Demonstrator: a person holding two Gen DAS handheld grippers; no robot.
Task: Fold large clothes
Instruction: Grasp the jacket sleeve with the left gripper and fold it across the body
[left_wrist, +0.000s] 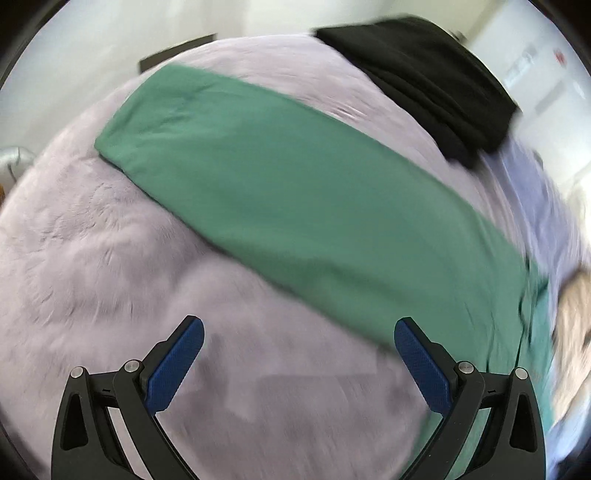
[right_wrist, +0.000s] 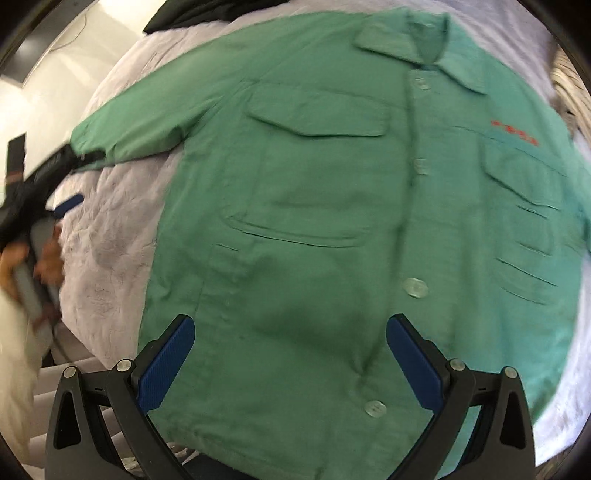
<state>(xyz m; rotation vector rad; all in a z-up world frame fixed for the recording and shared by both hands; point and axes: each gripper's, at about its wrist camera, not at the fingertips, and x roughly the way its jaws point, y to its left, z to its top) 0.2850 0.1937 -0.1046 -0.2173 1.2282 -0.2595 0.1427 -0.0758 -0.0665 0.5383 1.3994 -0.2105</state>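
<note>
A green button-up shirt lies face up and spread flat on a lilac fuzzy blanket, collar at the top. Its long sleeve stretches diagonally across the left wrist view. My left gripper is open and empty, hovering over the blanket just beside the sleeve's near edge; it also shows at the left of the right wrist view, near the sleeve cuff. My right gripper is open and empty above the shirt's lower front, near the button placket.
A black folded garment lies at the far end of the blanket. A woven basket sits at the right edge. A hand holds the left gripper's handle. White walls lie beyond the bed.
</note>
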